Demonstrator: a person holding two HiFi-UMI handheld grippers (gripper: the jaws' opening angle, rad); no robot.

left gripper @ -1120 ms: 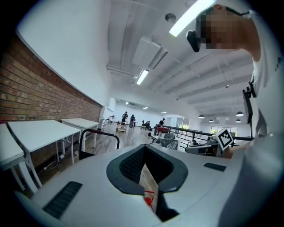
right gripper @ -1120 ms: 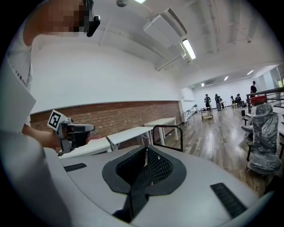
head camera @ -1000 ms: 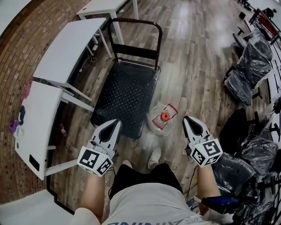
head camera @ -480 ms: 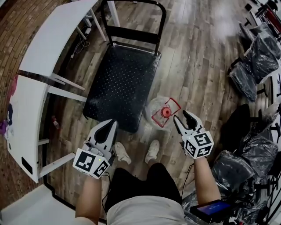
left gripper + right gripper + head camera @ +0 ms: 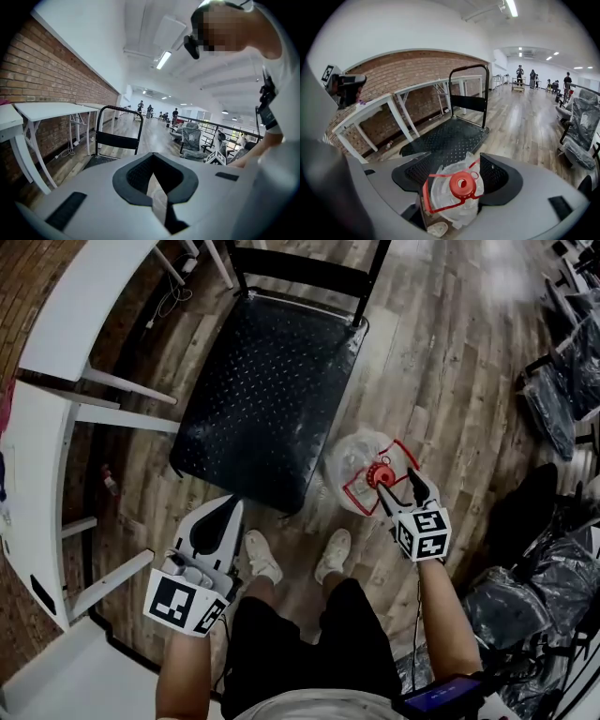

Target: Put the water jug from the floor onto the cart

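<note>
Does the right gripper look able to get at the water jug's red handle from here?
Probably yes. On the right gripper the jaws have just been opening and stand apart over the water jug, its red handle and cap framed between them, nothing in the way. No pad touches it yet.

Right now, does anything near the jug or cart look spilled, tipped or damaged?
Nothing stands out. The jug stands upright on the floor beside the cart, with its red cap on and no puddle showing around it.
</note>
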